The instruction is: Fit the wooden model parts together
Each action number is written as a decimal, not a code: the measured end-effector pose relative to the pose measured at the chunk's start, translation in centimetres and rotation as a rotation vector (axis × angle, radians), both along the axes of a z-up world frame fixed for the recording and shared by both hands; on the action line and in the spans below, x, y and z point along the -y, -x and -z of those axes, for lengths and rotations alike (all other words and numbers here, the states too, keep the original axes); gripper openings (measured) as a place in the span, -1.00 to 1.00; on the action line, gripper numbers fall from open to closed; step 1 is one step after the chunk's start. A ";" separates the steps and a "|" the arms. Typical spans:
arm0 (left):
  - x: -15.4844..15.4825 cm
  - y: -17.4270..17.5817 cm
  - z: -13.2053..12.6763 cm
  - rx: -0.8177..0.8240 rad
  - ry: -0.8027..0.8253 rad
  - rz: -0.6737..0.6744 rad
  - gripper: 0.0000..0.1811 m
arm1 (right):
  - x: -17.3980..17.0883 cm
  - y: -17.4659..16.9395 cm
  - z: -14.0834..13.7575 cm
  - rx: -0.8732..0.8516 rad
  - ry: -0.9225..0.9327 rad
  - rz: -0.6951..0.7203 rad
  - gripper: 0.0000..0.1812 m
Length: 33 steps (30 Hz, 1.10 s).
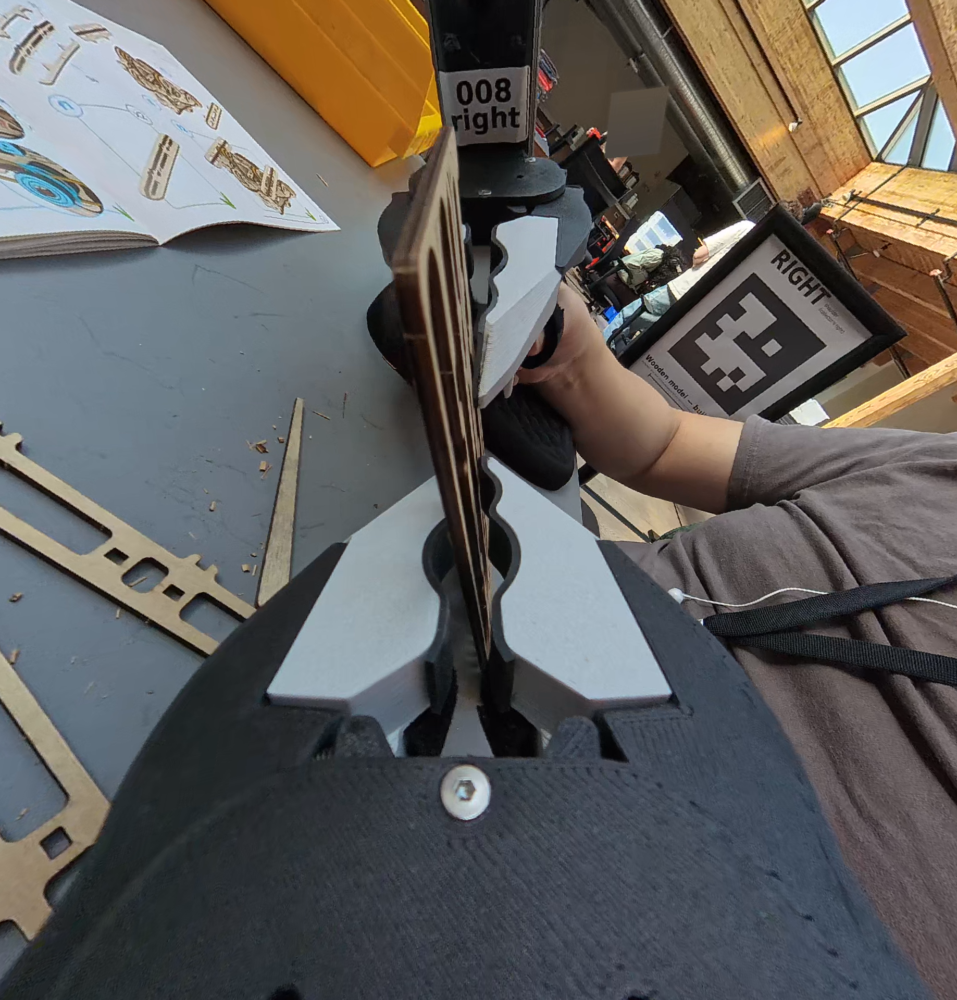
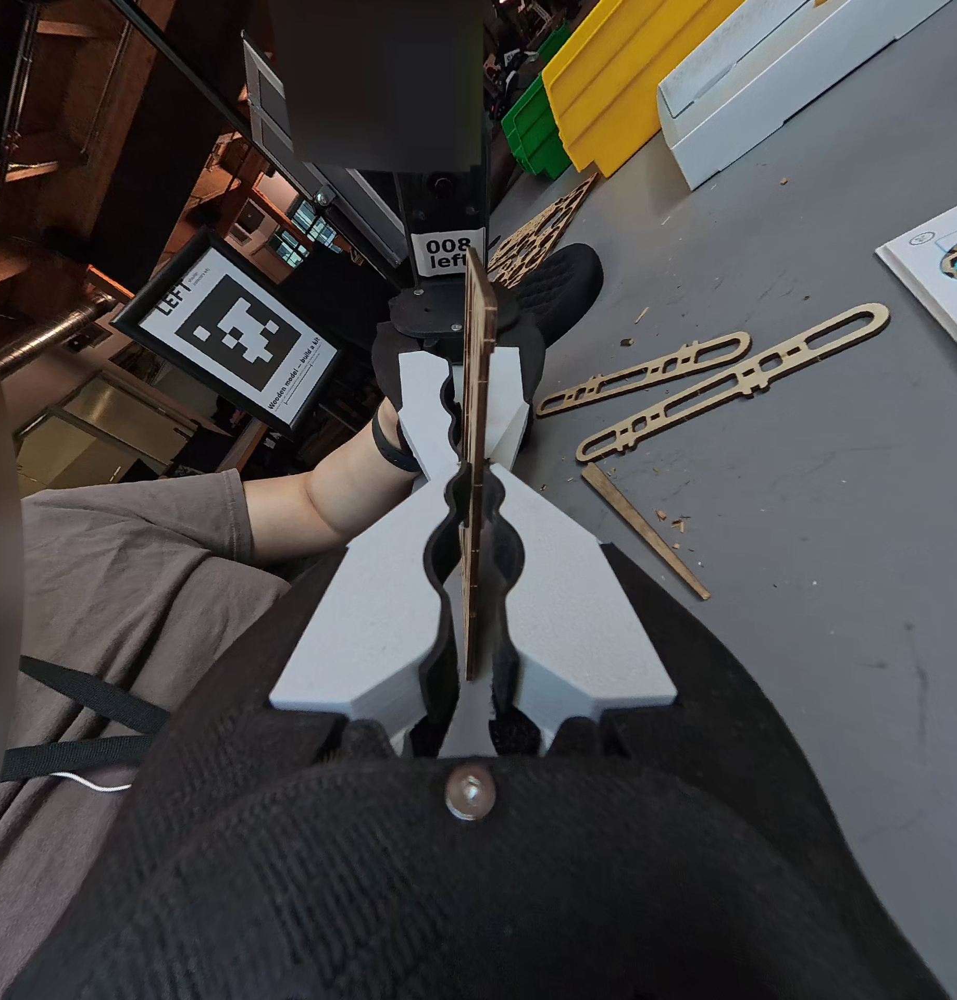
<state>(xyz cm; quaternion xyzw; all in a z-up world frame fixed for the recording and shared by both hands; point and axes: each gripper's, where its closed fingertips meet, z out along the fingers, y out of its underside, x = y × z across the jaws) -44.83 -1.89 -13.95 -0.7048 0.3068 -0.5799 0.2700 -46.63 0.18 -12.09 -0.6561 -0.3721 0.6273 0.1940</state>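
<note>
**Gripping one sheet, nothing joined yet**

Pinching a wooden sheet [image 1: 443, 389] edge-on from opposite ends, left gripper [image 1: 473, 563] and right gripper [image 2: 473, 563] held it above the table [image 1: 140, 346]. Beyond, slotted strips [image 2: 736, 379] lay loose, seemingly unassembled.

I read the sheet [image 1: 443, 379] in my left gripper [image 1: 481, 487] as thin plywood, scorched dark on the face, pale at the edges. Fingers [image 1: 568, 590] are matt grey printed plastic with fine layer lines, and the black body is coarser print. The screw [image 1: 465, 793] at 6 o'clock is shiny metal. Table [image 1: 140, 352] is smooth matt grey, scuffed, littered with wood chips. Frame [image 1: 86, 546] at 9 is pale bare plywood. Booklet [image 1: 140, 135] at 10 is paper with a slight sheen. Bin [image 1: 330, 65] at 12 is smooth yellow plastic. Shirt [image 1: 844, 541] is soft matt cloth.
</note>
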 end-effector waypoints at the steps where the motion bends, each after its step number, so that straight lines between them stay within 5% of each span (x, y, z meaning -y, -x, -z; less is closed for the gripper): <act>1: -0.1 0.0 -0.2 0.016 -0.001 -0.004 -0.96 | 0.1 0.0 0.0 -0.003 0.005 -0.006 -1.00; 5: -1.4 1.0 -2.0 0.126 -0.031 -0.081 -0.98 | 0.4 0.0 0.0 0.003 -0.006 -0.025 -1.00; 33: -1.2 0.6 -1.5 0.086 -0.037 -0.065 -1.00 | 0.3 0.1 0.2 0.007 0.030 -0.021 -1.00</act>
